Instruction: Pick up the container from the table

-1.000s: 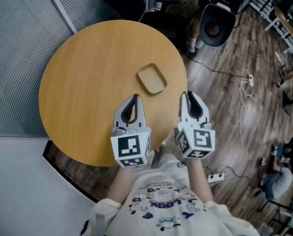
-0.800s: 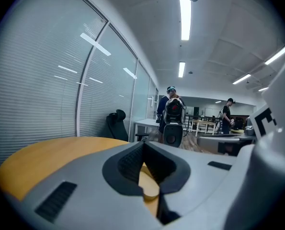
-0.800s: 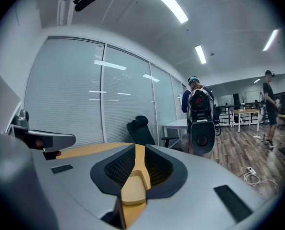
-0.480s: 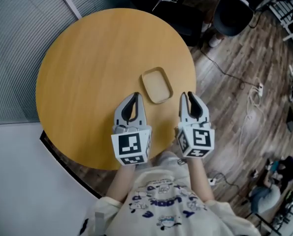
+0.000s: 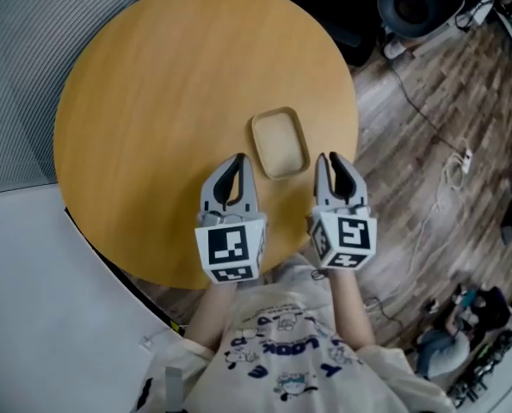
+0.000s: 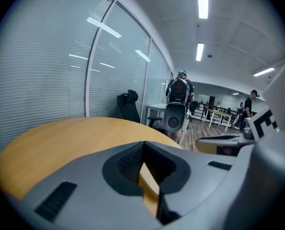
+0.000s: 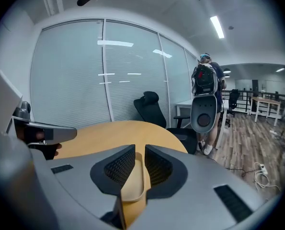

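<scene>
Head view places one tan, shallow rectangular container (image 5: 280, 142) on the single round wooden surface (image 5: 152, 101), toward its near right, just beyond your two grippers. The step is approach. Left gripper (image 5: 236, 163) is clenched on nothing; right gripper (image 5: 333, 163) is parted by a slit, empty. Next, widen one gripper and lower it over the rim.

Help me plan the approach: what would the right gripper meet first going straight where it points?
Probably the container: it shows low in the right gripper's narrow jaw gap. Height is unclear, so it might pass just above the rim.
</scene>
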A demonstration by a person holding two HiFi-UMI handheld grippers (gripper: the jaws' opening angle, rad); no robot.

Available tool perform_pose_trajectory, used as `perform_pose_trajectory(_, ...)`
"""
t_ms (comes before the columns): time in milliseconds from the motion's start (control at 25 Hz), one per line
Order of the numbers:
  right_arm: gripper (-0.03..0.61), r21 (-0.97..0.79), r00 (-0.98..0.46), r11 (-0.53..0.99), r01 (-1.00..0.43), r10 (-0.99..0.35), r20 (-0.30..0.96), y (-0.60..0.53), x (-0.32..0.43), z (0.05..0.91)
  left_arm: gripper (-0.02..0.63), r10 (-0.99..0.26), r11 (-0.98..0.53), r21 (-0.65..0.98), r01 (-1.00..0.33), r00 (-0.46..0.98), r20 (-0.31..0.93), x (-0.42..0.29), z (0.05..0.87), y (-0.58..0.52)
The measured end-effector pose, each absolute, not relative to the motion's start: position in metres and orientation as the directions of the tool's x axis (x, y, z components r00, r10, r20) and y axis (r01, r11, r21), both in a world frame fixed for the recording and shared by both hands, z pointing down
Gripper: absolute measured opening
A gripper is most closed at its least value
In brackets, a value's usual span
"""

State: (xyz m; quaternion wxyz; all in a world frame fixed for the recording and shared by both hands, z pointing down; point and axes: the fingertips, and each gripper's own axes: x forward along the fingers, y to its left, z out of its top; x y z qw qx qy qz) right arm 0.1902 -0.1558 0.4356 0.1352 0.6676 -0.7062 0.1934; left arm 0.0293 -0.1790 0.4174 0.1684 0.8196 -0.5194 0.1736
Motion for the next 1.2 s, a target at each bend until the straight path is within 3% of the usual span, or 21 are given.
perform_pose_trajectory(440, 0.051, -0.118, -0.159, 0.113, -0.987, -0.823, 0.545, -0.155, 0.179, 0.495, 0.002, -0.760, -0.355, 0.113, -0.928, 0.357, 0.544, 0.029, 0.467, -0.170)
perform_pose_trajectory(1200, 0.051, -0.143, -0.192, 0.130, -0.981, -0.740, 0.644, -0.161, 0.174, 0.561, 0.002, -0.708, -0.308, 0.138, -0.941, 0.323, 0.628, 0.015, 0.522, -0.163)
